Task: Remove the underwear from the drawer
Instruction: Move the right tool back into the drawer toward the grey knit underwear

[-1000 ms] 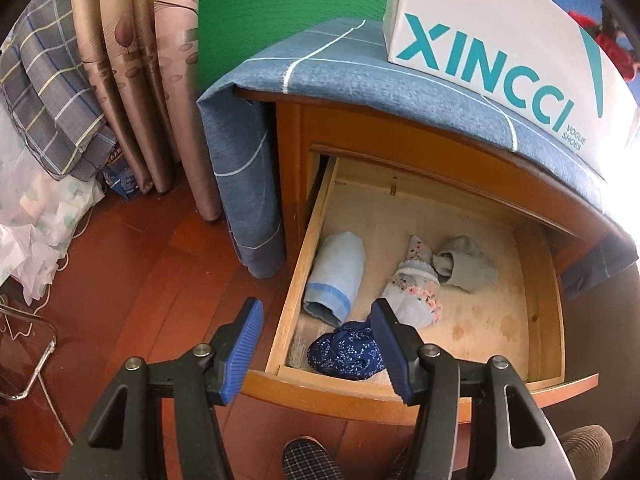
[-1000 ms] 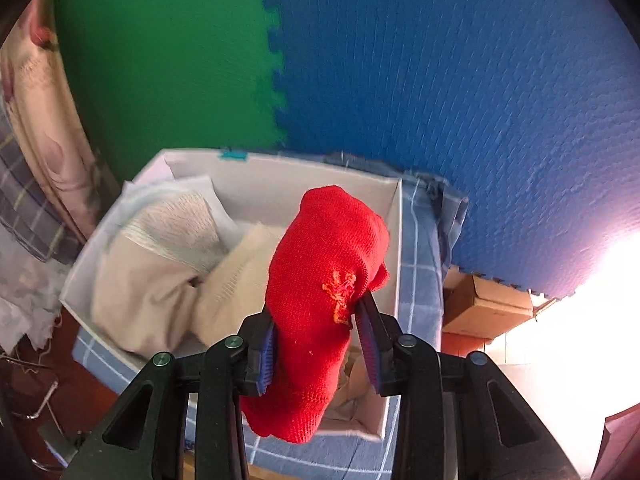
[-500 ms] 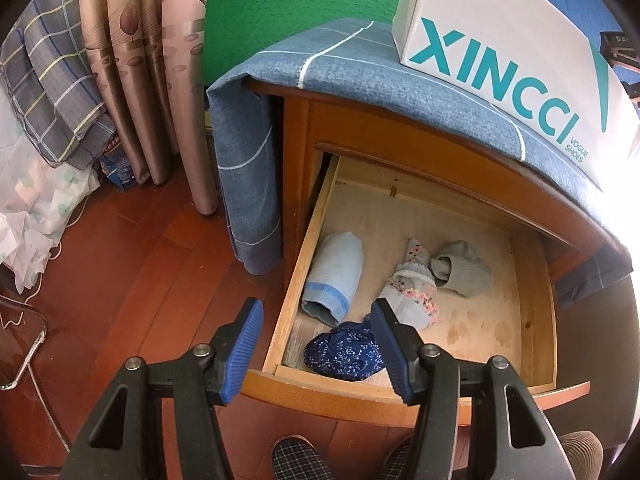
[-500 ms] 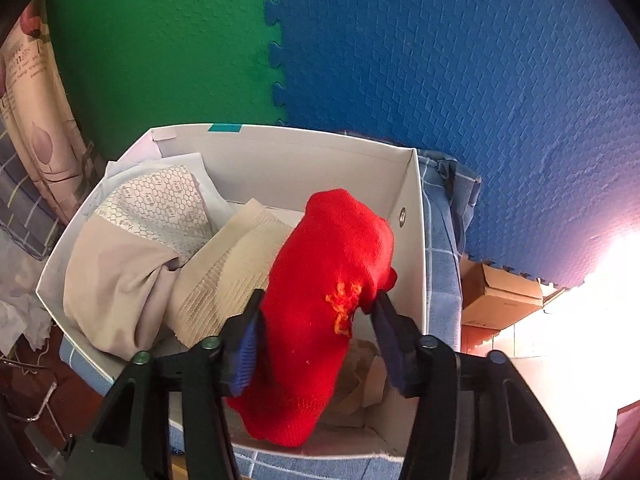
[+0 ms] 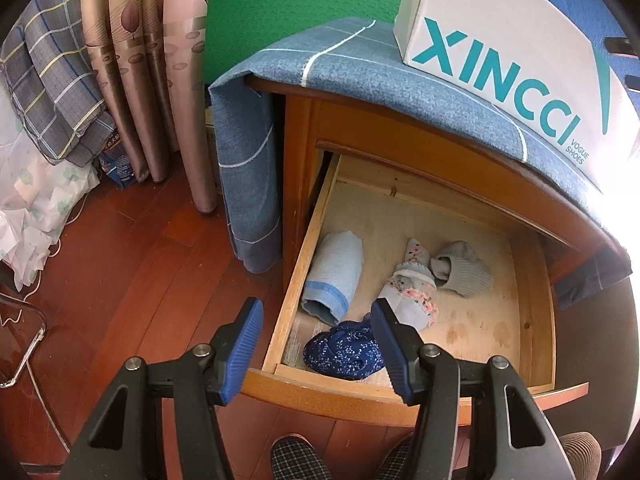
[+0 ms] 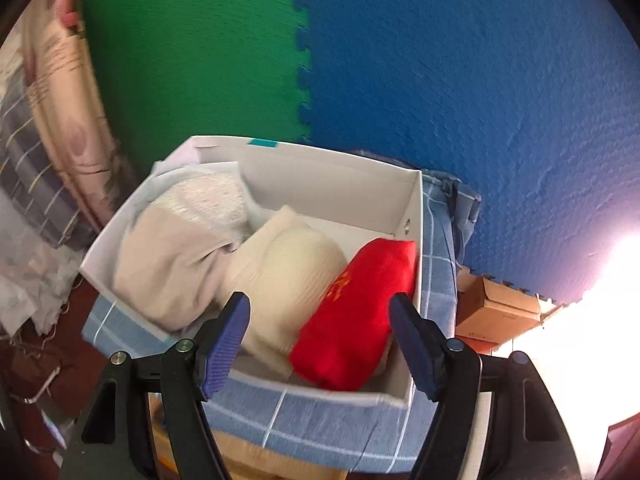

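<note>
Red knit, the red roll lies in the white box at the lower right of my right view, against the right wall, beside a cream bundle and a beige one. My right claw has just been opening; its blue pads stand wide on either side of the roll without touching it, so it grips nothing. The box sits on a blue checked cloth, with green and blue foam mats behind it in the upper half of the frame.

My left claw hangs about half open at the bottom of its view, over the front rim of the open drawer, and it too has hold of nothing. Inside the drawer, centre right of the frame, four pieces lie on the bare wood: a pale blue roll along the left wall, a navy floral piece at the front just behind my right pad, a floral roll in the middle, and a grey piece touching its upper end. The box shows at the upper right on top of the cabinet. Curtains hang at the upper left, above the wood floor.
</note>
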`<state>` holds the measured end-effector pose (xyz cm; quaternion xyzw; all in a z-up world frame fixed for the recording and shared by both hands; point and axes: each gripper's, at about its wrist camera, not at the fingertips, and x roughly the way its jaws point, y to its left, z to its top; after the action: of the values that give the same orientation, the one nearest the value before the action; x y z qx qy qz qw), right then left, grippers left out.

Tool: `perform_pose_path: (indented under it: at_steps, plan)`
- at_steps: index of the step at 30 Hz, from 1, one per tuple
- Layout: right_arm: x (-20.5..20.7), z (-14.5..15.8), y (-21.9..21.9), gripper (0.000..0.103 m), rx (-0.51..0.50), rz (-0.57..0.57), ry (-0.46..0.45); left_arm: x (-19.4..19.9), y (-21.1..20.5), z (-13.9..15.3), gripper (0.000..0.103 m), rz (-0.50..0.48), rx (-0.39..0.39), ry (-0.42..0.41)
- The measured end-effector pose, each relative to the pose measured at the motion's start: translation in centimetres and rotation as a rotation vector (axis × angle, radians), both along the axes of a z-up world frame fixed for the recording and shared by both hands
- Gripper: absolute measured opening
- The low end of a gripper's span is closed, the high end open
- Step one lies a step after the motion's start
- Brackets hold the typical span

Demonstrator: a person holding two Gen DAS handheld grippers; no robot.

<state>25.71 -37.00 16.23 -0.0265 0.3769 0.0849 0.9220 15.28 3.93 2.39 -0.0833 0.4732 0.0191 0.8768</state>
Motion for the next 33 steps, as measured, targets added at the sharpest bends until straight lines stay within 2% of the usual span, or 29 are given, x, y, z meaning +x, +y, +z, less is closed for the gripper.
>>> perform_pose_path:
  at_steps: [4, 8, 15, 21, 27, 33]
  plan:
    - [-4.1, 0.0, 1.2, 0.072, 0.043, 0.091, -0.028, 0.1, 0.0, -0.1, 0.057, 0.006, -0.007, 0.001]
    - [-7.9, -1.6, 2.2, 0.075, 0.050, 0.177, -0.039, 0.0, 0.2, -0.1, 0.057, 0.016, -0.020, 0.002]
    - [-12.4, -7.8, 5.7, 0.074, -0.064, 0.358, 0.009, -0.4, 1.4, 0.0, 0.057, 0.063, -0.074, -0.005]
    - [-12.2, -14.5, 8.9, 0.068, -0.157, 0.468, 0.112, -0.5, 2.0, -0.1, 0.057, 0.089, -0.105, -0.006]
    - [-9.6, -20.9, 11.9, 0.061, -0.272, 0.537, 0.197, -0.3, 2.6, -0.4, 0.057, 0.093, -0.125, 0.002]
    - [-7.3, -26.0, 13.6, 0.058, -0.400, 0.575, 0.217, -0.4, 3.1, -0.5, 0.057, 0.113, -0.151, -0.007]
